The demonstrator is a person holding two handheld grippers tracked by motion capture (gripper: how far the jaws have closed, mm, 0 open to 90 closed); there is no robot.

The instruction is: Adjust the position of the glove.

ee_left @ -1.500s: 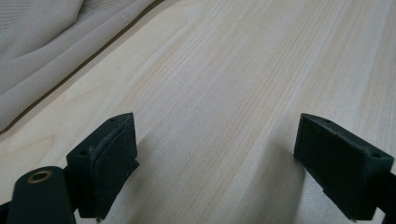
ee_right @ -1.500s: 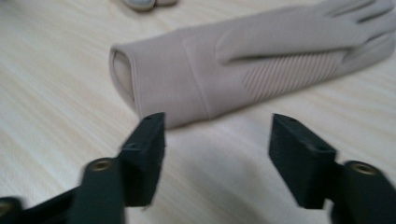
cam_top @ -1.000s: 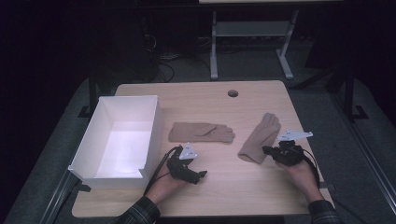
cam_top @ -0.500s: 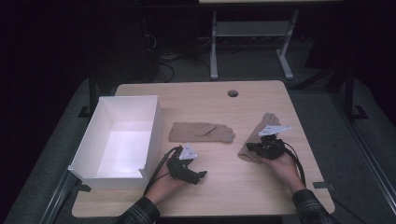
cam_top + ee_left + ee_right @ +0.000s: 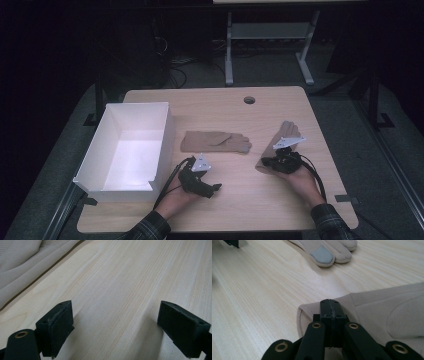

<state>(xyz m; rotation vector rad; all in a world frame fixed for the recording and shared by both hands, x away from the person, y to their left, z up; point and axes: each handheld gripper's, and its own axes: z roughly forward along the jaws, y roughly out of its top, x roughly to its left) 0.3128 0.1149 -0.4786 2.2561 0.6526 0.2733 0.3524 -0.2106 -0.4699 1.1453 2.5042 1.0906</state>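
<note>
The right gripper (image 5: 330, 305) sits with its jaws pressed together at the cuff edge of the nearer beige glove (image 5: 387, 315), which lies flat on the tabletop (image 5: 225, 107) toward the right side; whether any fabric is actually pinched between them cannot be told, since they meet flush at the hem. The second glove (image 5: 215, 141) lies in the middle of the tabletop, its grey fingertip patch pointing toward the right gripper, and the open white box (image 5: 107, 172) stands at the left edge. The left gripper (image 5: 117, 325) hovers low over bare wood just in front of the box, jaws wide apart and holding nothing. The work in hand looks like picking up the right-hand glove by its cuff, probably to carry it to the box. To do it well, the jaws likely need to part and slide one pad under the hem so both layers of the cuff are caught, then close firmly before lifting. A slow, straight lift would show early if the cloth is slipping, and keeping the glove clear of the middle glove avoids dragging it along.
</note>
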